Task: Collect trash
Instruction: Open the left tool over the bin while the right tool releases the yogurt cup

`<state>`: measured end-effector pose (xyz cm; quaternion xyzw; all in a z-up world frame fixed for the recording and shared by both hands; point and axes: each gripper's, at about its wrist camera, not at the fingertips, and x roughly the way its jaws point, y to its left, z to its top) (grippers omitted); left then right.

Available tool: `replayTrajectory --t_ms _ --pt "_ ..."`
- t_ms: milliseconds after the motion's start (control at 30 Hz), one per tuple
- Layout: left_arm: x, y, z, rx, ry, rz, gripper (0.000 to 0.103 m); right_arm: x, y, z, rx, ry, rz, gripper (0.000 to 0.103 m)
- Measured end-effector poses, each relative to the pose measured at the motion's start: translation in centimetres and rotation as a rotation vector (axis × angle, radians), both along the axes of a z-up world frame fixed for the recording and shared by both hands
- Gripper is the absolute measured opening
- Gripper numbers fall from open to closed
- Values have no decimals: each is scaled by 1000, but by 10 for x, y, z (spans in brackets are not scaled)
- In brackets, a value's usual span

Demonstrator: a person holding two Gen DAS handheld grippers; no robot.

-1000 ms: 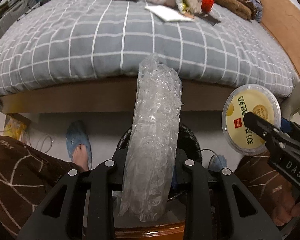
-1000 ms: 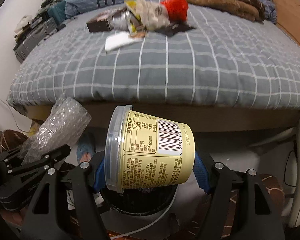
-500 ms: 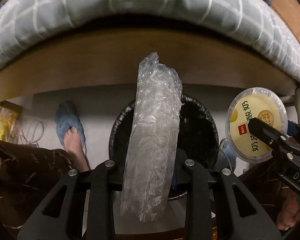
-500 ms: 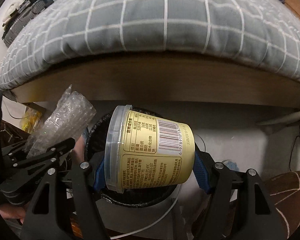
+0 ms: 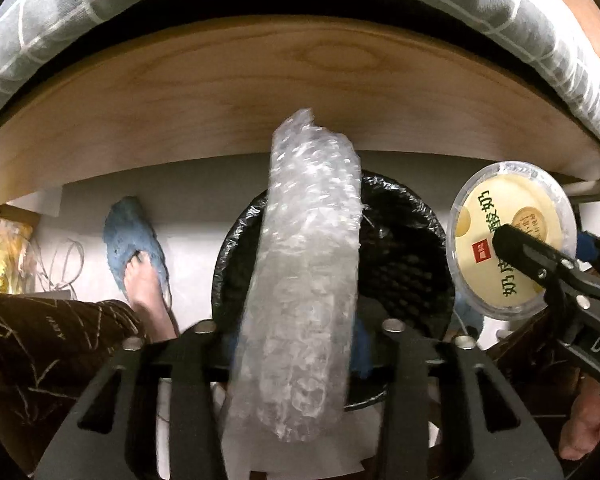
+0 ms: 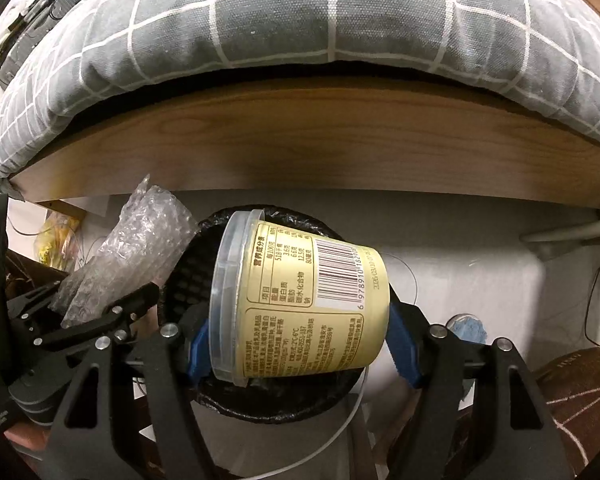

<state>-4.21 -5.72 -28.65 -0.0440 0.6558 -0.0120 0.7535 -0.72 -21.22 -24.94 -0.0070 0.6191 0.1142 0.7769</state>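
Bubble wrap stays clamped in our left claw, yogurt tub in our right claw; with the black bin just below both, we lower before parting.

Yellow tub, black bin liner, grey white-checked bedspread.

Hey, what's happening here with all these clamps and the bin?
A person is tidying up trash with a handheld tool in each hand. The left tool grips a roll of bubble wrap, and the right tool grips a yellow yogurt tub lying sideways. Both hang over a black-lined trash bin on the floor beside the bed. Nothing has been let go yet; a drop looks likely next.
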Motion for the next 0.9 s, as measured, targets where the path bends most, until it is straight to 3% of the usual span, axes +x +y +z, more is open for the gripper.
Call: replayTrajectory --t_ms 67,467,900 --pt "0 1 0 11 -9 3 65 3 1 1 2 2 -2 67" --pt "-9 23 14 38 -67 42 95 7 11 2 11 -8 21 67" --pt "-15 57 26 57 -102 95 97 9 29 0 -4 -5 69 69"
